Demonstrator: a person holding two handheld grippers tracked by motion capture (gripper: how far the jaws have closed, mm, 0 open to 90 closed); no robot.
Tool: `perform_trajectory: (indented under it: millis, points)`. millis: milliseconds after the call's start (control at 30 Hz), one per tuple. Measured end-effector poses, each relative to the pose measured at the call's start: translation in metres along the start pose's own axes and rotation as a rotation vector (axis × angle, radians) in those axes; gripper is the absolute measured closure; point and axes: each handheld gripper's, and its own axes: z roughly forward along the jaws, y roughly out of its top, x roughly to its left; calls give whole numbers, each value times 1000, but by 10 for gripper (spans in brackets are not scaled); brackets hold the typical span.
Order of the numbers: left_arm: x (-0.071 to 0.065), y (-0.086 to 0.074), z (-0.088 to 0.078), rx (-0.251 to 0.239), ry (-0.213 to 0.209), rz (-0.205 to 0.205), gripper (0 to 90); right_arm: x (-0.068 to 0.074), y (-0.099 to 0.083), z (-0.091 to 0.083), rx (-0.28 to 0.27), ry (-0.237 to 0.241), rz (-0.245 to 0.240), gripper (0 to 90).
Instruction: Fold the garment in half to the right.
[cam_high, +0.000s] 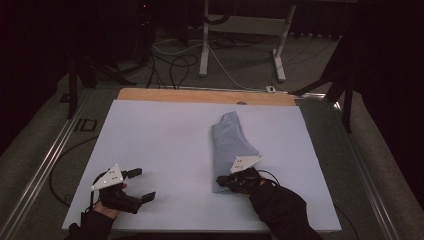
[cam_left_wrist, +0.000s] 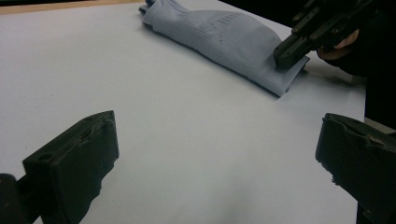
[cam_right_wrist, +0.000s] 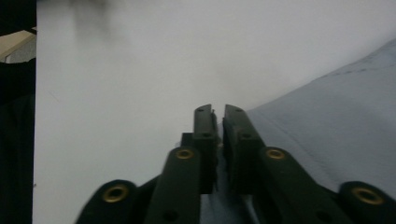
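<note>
A folded light blue cloth (cam_high: 230, 142) lies lengthwise on the white table cover (cam_high: 160, 140), right of the middle. My right gripper (cam_high: 221, 180) sits at the cloth's near left corner with its jaws shut on the fabric edge. In the right gripper view the jaws (cam_right_wrist: 218, 112) stand almost together, and the cloth (cam_right_wrist: 336, 126) runs under and to the right of them. My left gripper (cam_high: 144, 184) rests open at the near left of the table, nothing between its fingers. The left gripper view shows its wide-apart jaws (cam_left_wrist: 217, 149), the cloth (cam_left_wrist: 224, 42) and the right gripper (cam_left_wrist: 286, 56) beyond.
A strip of wooden tabletop (cam_high: 200, 95) shows past the cover's far edge. Behind the table, cables (cam_high: 175, 65) and the white legs of a desk (cam_high: 204, 45) stand on the floor. A metal rail (cam_high: 45, 165) runs along the left.
</note>
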Motion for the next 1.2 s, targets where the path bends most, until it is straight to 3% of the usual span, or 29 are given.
perform_trajectory:
  millis: [67,200,367,633,700,733,1200]
  points:
    - [0,0,0,3,1,8,1,-1,1,-3,-2,-11,3,767]
    - [-1,0,1,7,-5,7,1,-2,6,-9,-21,-14,14,593]
    - [-3,-1,2,28,-14,15,1,-2,13,-14,-30,-21,2,460]
    - [-4,1,-2,25,-17,24,1,-5,18,-17,-49,-29,43,128]
    - [-3,0,-2,33,-15,25,1,-6,18,-17,-50,-27,49,115]
    - [-2,0,-3,33,-15,20,1,-8,17,-19,-58,1,44,78]
    - [-1,2,-7,28,-16,30,0,-19,17,-36,-115,-57,56,79]
